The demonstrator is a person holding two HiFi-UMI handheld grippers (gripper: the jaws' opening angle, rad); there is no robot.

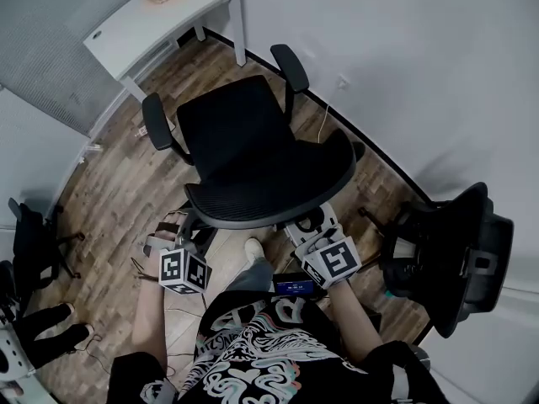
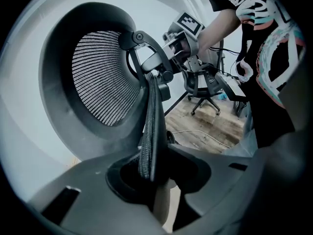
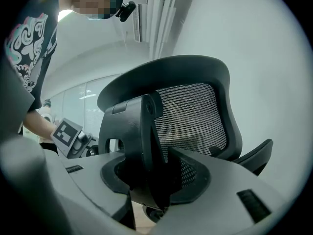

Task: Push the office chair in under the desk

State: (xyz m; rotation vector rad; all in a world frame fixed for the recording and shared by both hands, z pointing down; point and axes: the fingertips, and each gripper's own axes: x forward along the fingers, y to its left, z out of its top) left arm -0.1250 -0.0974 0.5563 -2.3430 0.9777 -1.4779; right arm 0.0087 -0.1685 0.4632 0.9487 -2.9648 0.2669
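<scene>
My left gripper (image 2: 151, 175) and right gripper (image 3: 156, 180) are each clamped on the backrest (image 1: 269, 196) of the office chair (image 1: 244, 133), one on each side. The white surface (image 1: 160, 23) lies well apart, beyond the chair, ahead and to my left.

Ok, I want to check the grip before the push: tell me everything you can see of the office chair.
The office chair is black, with a curved mesh backrest in a plastic-looking frame, a seat and two armrests. It stands upright on the wood floor, seat towards the white desk, not yet under it. The left gripper and right gripper each clamp the backrest's rim between their fingers.
</scene>
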